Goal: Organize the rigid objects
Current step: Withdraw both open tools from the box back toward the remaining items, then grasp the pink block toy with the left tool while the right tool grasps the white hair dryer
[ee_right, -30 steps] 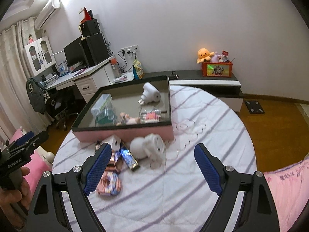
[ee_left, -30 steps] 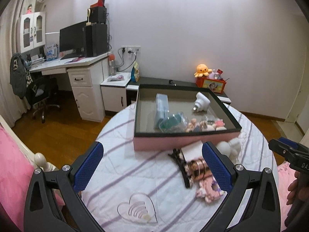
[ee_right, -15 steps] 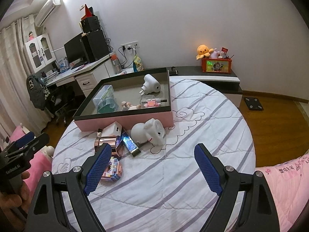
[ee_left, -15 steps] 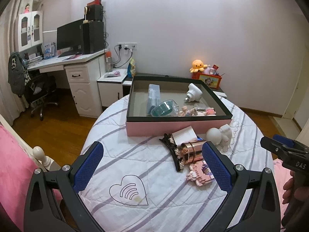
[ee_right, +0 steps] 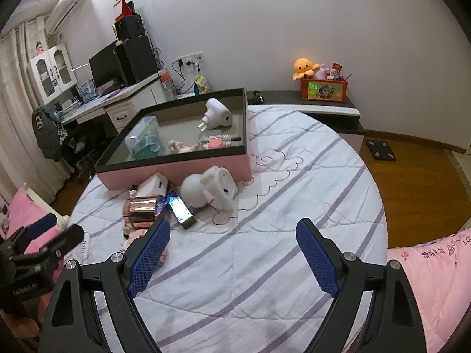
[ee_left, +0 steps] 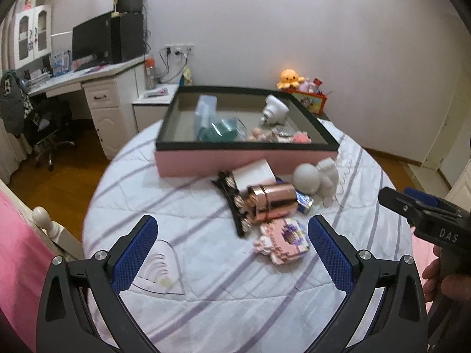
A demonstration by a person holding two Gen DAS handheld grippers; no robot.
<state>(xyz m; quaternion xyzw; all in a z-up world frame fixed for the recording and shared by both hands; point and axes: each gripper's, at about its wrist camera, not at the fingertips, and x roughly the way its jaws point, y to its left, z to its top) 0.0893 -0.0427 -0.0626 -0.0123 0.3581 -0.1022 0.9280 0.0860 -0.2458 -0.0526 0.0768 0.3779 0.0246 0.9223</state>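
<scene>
A white striped bedspread (ee_left: pixel 206 309) carries a pink box (ee_left: pixel 235 161) at its far side. Near the box's front wall lie a white figurine (ee_left: pixel 316 178), a copper canister (ee_left: pixel 272 203) and a pink block toy (ee_left: pixel 282 239). Both the left gripper (ee_left: pixel 232 250) and the right gripper (ee_right: pixel 232 253) hover spread apart, holding nothing.

pink block toy (ee_right: pixel 160 257) mostly behind right gripper (ee_right: pixel 232 242), tray items (ee_left: pixel 265 135) blurred

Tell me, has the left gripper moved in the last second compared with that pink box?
Yes. The left gripper has backed away from the pink box, which now sits higher in its view, with the rose-gold cup now ahead of its fingers.
</scene>
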